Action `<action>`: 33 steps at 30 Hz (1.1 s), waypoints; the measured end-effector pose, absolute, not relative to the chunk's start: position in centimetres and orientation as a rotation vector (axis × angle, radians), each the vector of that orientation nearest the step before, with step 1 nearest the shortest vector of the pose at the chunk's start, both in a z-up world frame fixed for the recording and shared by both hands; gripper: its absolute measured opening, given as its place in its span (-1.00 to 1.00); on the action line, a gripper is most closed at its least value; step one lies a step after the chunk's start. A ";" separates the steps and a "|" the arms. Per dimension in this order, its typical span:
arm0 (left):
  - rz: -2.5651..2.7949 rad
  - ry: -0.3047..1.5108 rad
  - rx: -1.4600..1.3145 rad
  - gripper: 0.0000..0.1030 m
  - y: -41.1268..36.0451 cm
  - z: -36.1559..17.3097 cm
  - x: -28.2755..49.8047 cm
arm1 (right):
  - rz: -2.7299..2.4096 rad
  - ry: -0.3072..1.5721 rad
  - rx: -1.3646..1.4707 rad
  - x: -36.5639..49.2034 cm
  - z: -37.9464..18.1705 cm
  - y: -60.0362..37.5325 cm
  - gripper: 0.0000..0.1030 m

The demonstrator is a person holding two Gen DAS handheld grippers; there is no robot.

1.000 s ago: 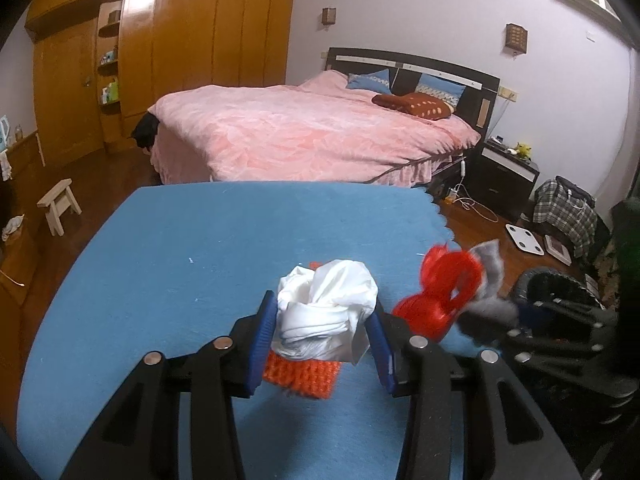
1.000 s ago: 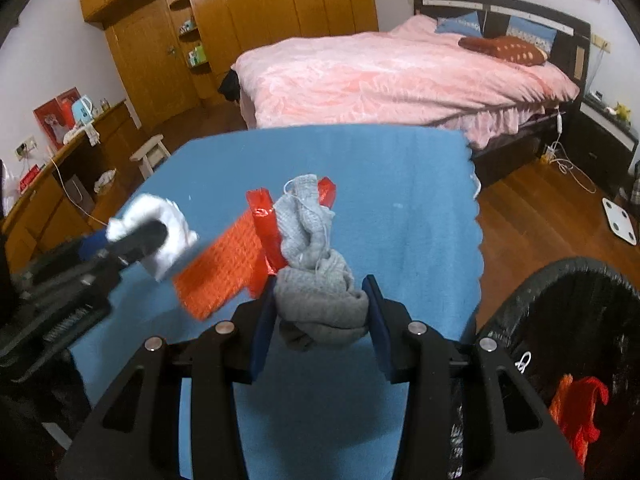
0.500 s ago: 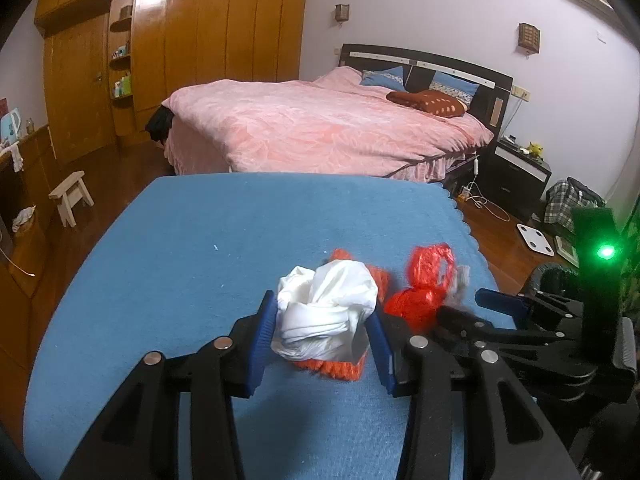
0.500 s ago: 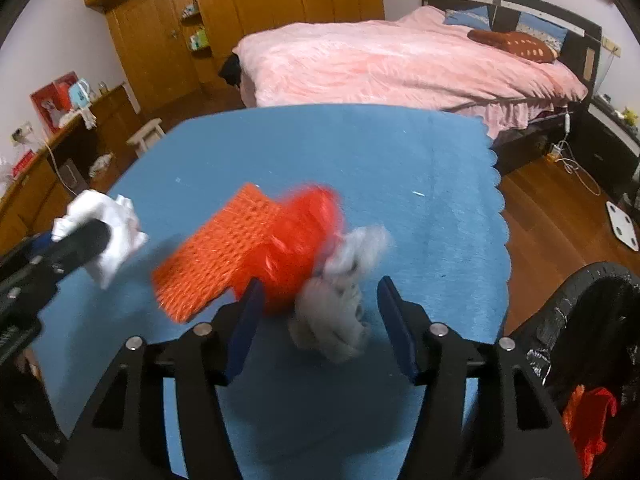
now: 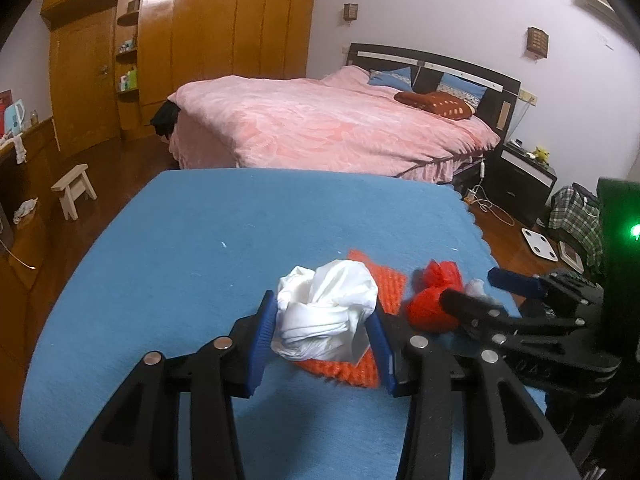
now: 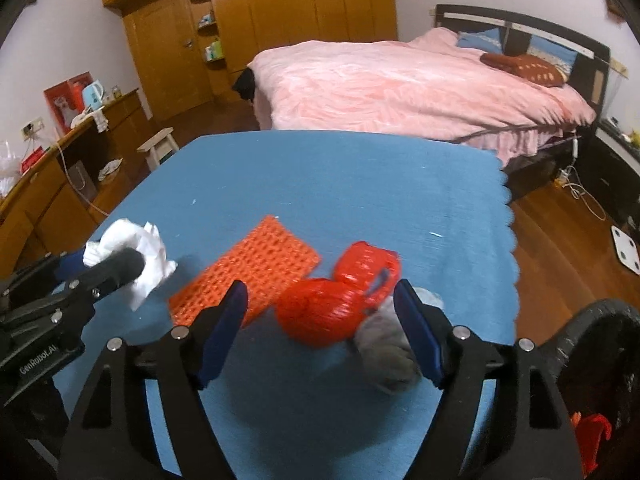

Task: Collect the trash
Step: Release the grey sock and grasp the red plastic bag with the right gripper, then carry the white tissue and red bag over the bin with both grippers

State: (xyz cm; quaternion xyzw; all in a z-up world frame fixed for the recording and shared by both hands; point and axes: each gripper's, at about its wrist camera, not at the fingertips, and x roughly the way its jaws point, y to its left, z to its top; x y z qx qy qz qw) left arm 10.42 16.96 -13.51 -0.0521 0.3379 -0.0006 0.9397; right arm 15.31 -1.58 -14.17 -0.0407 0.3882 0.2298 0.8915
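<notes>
Left hand-held gripper [image 5: 322,340]: jaws clamped on a crumpled white plastic bag [image 5: 326,316], held just above the blue tabletop [image 5: 200,264] and over the near end of the orange mesh sheet [image 5: 384,284].

Right hand-held gripper [image 6: 320,328]: jaws wide apart, holding nothing. Between them lie a red mesh bag [image 6: 344,300] and, touching its near right side, a grey sock-like rag [image 6: 384,340]. Both look motion-blurred, so their exact resting pose cannot be told. The orange mesh sheet [image 6: 248,272] lies flat, just left of the red bag, with its corner near the left blue pad.

Black trash bin [image 6: 600,368]: on the floor off the near right corner of the tabletop, with something red-orange already inside.

Risks, as judged:
- Red bag and grey rag sit close to the right edge of the tabletop; a sideways nudge from a pad could push the rag onto the floor beside the bin.
- Closing here may catch the soft bag and leave the rag, or snag the corner of the orange sheet.
- Both are soft and springy; a shallow pinch may slip on the lift.
- The white bag hangs loose below the left pads; it could drag the orange sheet when carried rightward.
- The two hand-held grippers are close together; crossing toward the bin risks a collision.
</notes>
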 end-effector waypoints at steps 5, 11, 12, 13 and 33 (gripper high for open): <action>0.008 0.685 -0.107 -0.14 17.7 -13.5 10.6 | 0.469 0.865 -0.075 16.1 -15.9 -0.6 0.17; 0.007 0.693 -0.117 -0.14 17.9 -13.5 11.0 | 0.461 0.850 -0.166 15.9 -16.8 0.4 -0.21; 0.006 0.694 -0.119 -0.14 17.9 -13.6 11.0 | 0.467 0.846 -0.171 15.8 -16.7 0.4 -0.27; 0.006 0.695 -0.120 -0.14 17.8 -13.6 11.0 | 0.476 0.842 -0.164 15.8 -16.5 0.3 -0.31; -0.047 0.630 -0.105 -0.14 14.9 -10.0 10.3 | 0.607 0.650 0.061 12.4 -6.5 -5.3 -0.31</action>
